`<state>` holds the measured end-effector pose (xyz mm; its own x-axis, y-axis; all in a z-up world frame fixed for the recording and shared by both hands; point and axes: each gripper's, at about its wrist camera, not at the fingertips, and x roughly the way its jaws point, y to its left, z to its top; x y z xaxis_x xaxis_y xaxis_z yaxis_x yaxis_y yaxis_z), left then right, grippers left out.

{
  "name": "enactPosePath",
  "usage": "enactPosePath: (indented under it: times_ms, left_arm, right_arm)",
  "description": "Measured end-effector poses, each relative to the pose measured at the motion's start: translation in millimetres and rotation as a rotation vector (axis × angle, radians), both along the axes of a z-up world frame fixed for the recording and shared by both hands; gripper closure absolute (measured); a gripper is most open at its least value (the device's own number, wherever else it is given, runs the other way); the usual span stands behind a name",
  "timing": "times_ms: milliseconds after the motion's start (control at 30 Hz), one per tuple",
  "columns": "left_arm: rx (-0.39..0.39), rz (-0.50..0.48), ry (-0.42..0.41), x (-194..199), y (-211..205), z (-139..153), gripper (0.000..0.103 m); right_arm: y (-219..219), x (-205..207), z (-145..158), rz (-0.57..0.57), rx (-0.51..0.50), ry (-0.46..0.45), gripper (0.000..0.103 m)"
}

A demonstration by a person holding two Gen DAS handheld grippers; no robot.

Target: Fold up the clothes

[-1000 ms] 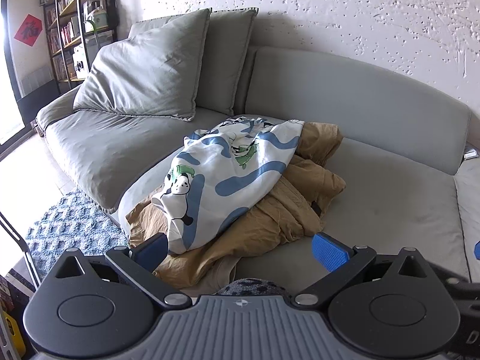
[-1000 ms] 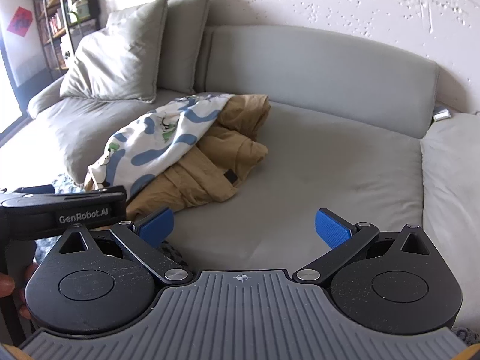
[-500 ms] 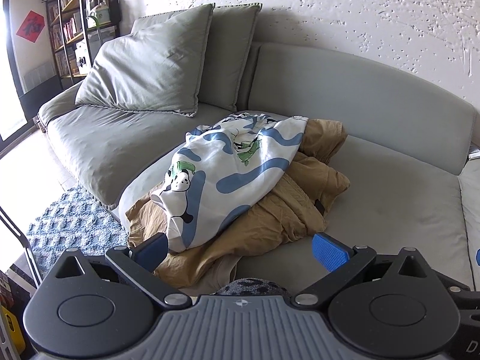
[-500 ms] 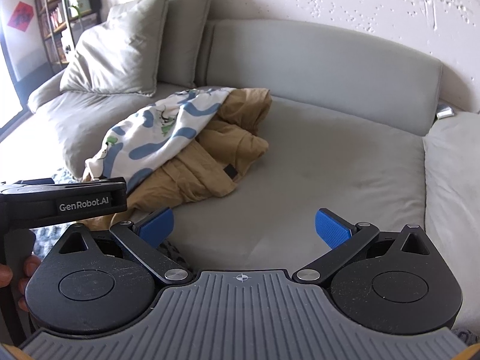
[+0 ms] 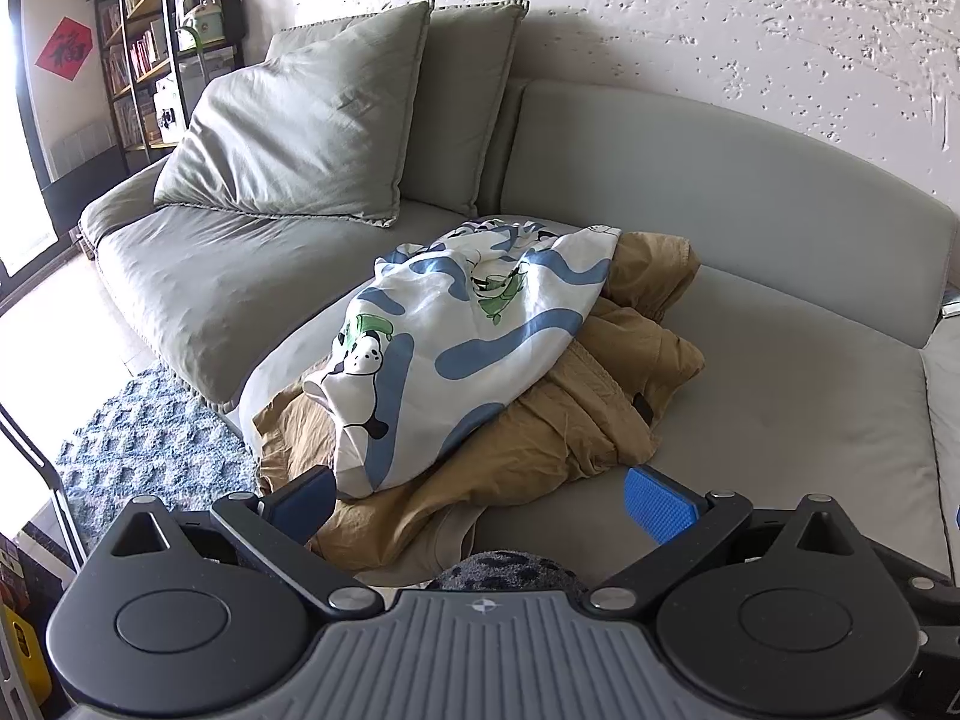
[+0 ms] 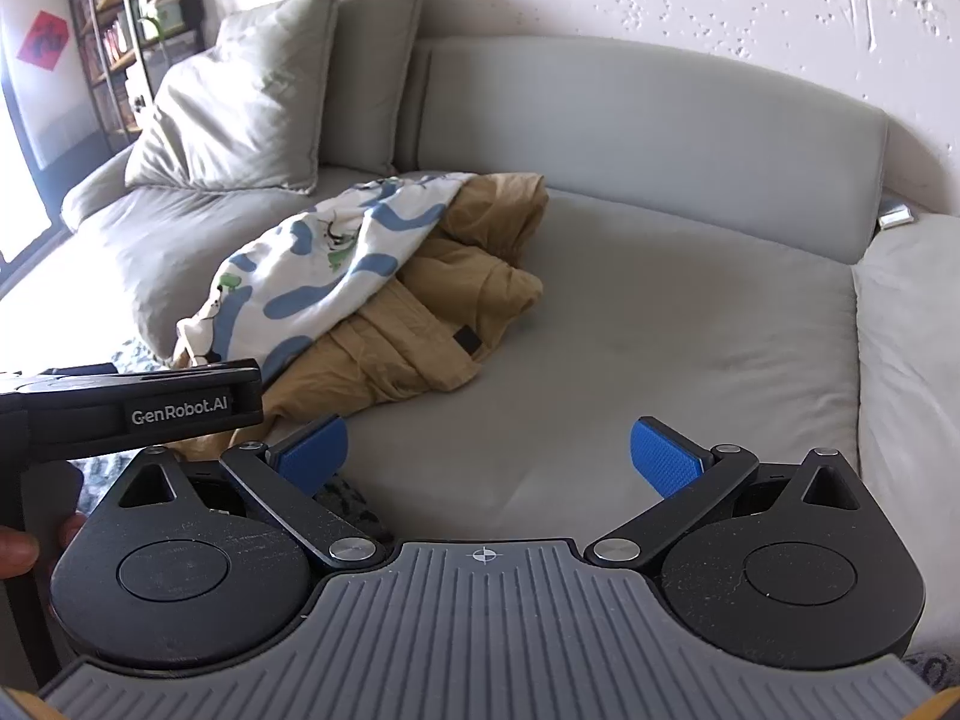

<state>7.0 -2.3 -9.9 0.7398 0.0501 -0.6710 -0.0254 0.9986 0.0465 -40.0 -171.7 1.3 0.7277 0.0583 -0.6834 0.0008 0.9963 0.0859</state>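
Observation:
A white garment with blue shapes and pandas (image 5: 456,336) lies crumpled on top of a tan garment (image 5: 540,432) on the grey sofa seat (image 5: 780,384). The pile also shows in the right wrist view, white garment (image 6: 324,276) over tan garment (image 6: 432,324). My left gripper (image 5: 480,501) is open and empty, just in front of the pile's near edge. My right gripper (image 6: 489,456) is open and empty, over bare seat (image 6: 660,324) to the right of the pile. The left gripper's body (image 6: 132,408) shows at the left of the right wrist view.
Two grey cushions (image 5: 312,120) lean at the sofa's back left. A blue patterned rug (image 5: 138,438) lies on the floor at the left. A bookshelf (image 5: 156,30) stands far left. A separate seat cushion (image 6: 906,360) lies at the right.
Both grippers have moved a little closer to the sofa and the pile. Both stay open. The clothes have not moved.

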Motion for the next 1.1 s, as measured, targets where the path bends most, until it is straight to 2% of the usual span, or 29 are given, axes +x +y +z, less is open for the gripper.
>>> enactPosePath:
  times_ms: [1100]
  left_arm:
    - [0.004,0.009,0.004,-1.4,1.3,-0.9,0.001]
  right_arm:
    - [-2.4,-2.1,-2.3,-0.006,-0.004,0.006,0.000]
